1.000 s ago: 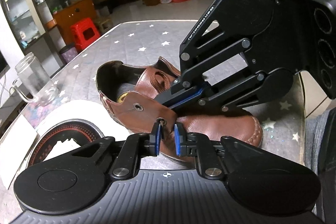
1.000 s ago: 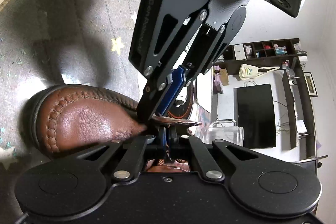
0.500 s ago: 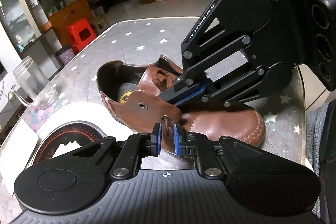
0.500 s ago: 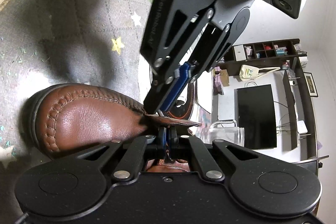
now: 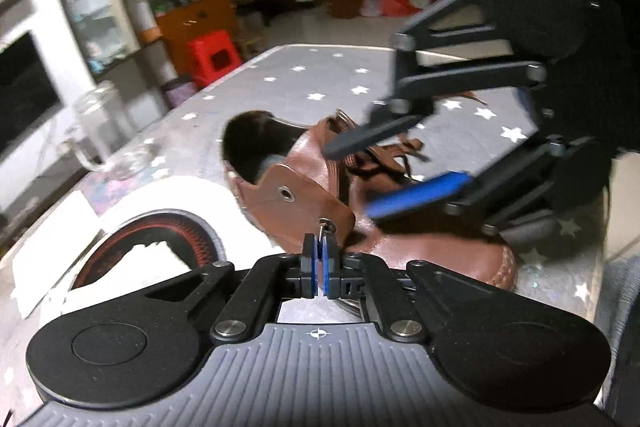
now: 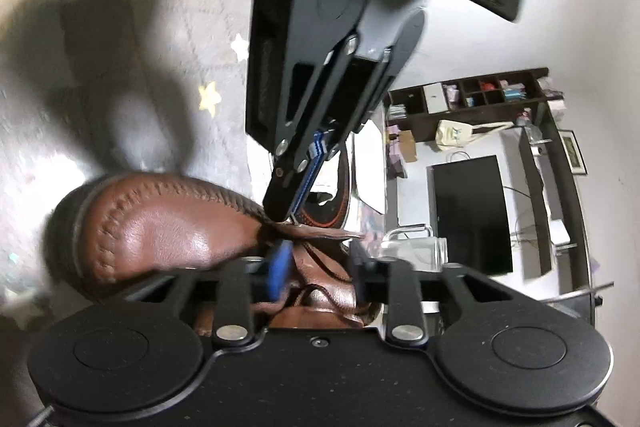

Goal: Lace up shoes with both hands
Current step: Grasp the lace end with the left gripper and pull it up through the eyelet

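Note:
A brown leather shoe (image 5: 420,251) lies on the star-patterned table, toe toward me in the left wrist view; it also shows in the right wrist view (image 6: 160,227). Its brown lace (image 5: 384,155) lies loose over the tongue. My left gripper (image 5: 321,247) is shut on the lace tip (image 5: 321,225), which pokes out of the lower eyelet of the near flap (image 5: 296,199). My right gripper (image 5: 396,171) hovers open over the tongue and the lace. In the right wrist view the right gripper (image 6: 316,263) is open above the shoe and the left gripper (image 6: 294,211) is shut at the flap's edge.
A glass mug (image 5: 104,131) stands at the table's left edge. A round black-and-red cooktop (image 5: 132,247) with white paper (image 5: 52,235) lies left of the shoe. A red stool (image 5: 214,57) and cabinets stand beyond. A TV (image 6: 472,215) is on the wall.
My right gripper has opened and let go of the lace, drawing back over the tongue. My left gripper has shut on the lace tip at the lower eyelet.

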